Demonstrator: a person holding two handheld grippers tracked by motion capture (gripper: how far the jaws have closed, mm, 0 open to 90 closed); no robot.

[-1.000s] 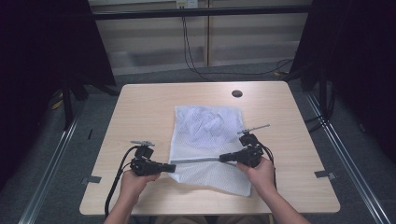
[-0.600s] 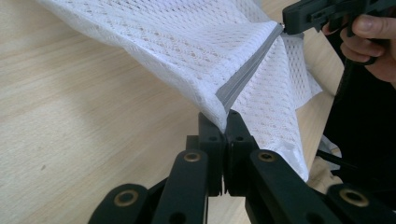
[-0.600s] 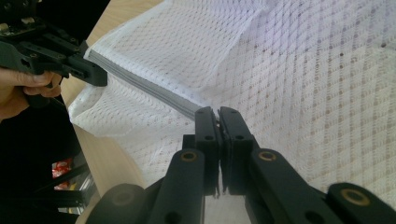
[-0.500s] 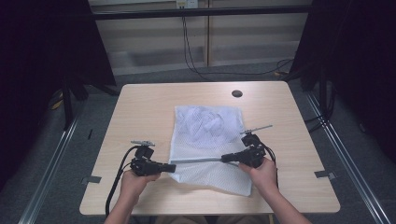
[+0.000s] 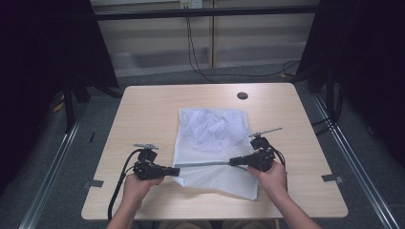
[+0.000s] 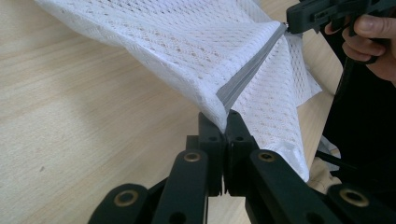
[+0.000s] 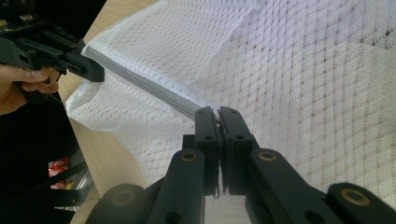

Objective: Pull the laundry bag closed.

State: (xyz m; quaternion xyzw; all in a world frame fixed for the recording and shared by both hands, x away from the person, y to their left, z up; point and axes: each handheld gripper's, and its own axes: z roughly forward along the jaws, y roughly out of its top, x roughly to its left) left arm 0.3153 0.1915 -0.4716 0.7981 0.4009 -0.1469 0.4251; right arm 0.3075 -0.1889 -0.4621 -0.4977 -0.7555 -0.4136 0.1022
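Nothing much has shifted since a moment ago: both hands stay put, the grey strip taut between them. From above, a pale wooden table (image 5: 143, 109) with rounded corners stands on grey floor, dark curtains at both sides; a white mesh bag (image 5: 212, 131) lies mid-table. The left gripper (image 5: 175, 171) and right gripper (image 5: 232, 161) each pinch an end of its zipper edge (image 5: 205, 164). In the left gripper view, closed jaws clamp the bag's corner. In the right gripper view, the jaws close on the grey band amid open-weave netting.
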